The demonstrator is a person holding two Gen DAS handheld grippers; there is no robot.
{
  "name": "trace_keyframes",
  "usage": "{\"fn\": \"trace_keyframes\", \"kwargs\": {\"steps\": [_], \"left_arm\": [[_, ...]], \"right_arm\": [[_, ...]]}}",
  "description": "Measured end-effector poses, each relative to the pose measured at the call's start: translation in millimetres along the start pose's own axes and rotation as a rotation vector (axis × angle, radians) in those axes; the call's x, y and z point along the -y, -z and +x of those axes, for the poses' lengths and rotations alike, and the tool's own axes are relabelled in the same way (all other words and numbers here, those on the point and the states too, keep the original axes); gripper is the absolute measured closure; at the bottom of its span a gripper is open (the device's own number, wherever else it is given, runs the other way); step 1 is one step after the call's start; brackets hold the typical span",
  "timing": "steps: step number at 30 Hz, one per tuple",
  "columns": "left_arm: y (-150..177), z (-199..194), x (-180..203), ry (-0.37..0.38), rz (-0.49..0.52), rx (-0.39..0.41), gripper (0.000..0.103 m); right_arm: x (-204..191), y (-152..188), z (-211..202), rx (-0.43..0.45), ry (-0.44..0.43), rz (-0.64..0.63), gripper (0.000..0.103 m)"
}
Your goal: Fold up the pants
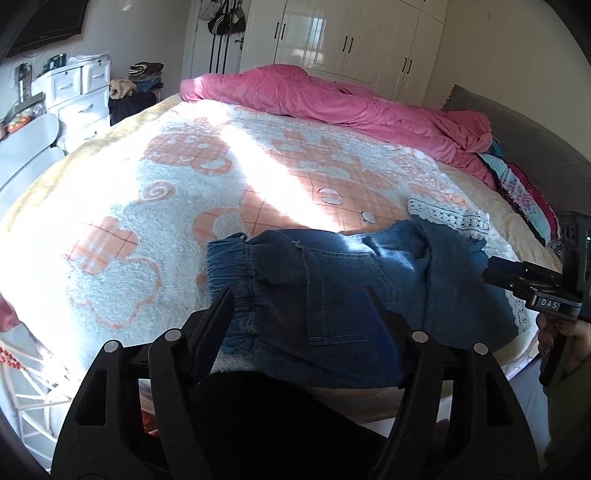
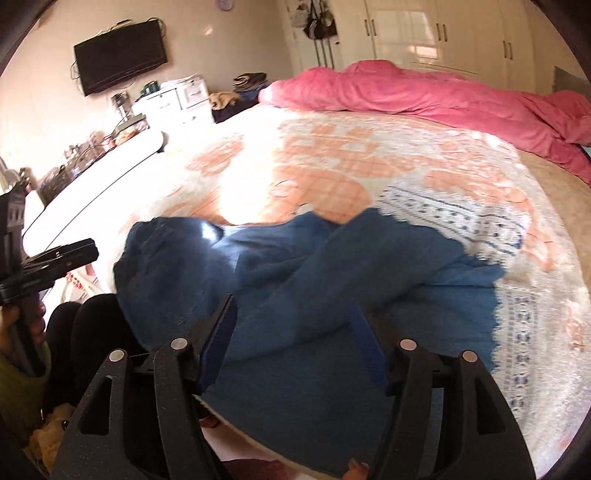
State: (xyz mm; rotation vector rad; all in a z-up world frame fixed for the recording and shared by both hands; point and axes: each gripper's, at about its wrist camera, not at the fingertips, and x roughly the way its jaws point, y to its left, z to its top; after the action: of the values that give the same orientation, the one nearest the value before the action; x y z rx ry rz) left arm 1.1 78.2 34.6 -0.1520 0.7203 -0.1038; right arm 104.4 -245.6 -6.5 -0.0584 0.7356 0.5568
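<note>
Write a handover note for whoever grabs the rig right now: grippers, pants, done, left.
Left gripper: open, holding nothing, above the waistband end.
Right gripper: open, holding nothing, above the leg end.
Denim pants: on the blanket at the near edge of the bed, bunched, lace cuff showing at the far side.
Done: pants laid down, roughly gathered; no tidy fold visible.
Left: flatten, fold, square up.

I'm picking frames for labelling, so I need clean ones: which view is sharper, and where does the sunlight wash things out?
Left wrist view: sharp, the jeans show stitching; a sun band blows out the blanket, and the wardrobe doors glare. Right wrist view: motion-blurred, the jeans smear into flat blue; a bright patch burns out the blanket just behind them. Both bend straight lines at the edges.
</note>
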Motion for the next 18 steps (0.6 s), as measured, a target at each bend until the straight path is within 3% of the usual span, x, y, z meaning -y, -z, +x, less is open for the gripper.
{"fn": "trace_keyframes", "kwargs": {"steps": [5, 7, 18], "left_arm": [[-0.6, 13.1, 39.0, 0.086, 0.062, -0.045, 0.041], [0.6, 21.2, 52.6, 0.119, 0.078, -0.065, 0.041], [4.3, 76.5, 109.0, 0.274, 0.134, -0.216, 0.041]], "right_arm": [[25.2, -10.1, -11.2, 0.039, 0.038, 0.016, 0.034], [30.9, -14.6, -13.3, 0.045, 0.043, 0.014, 0.027], [47.1, -71.6, 16.6, 0.004, 0.076, -0.072, 0.027]]}}
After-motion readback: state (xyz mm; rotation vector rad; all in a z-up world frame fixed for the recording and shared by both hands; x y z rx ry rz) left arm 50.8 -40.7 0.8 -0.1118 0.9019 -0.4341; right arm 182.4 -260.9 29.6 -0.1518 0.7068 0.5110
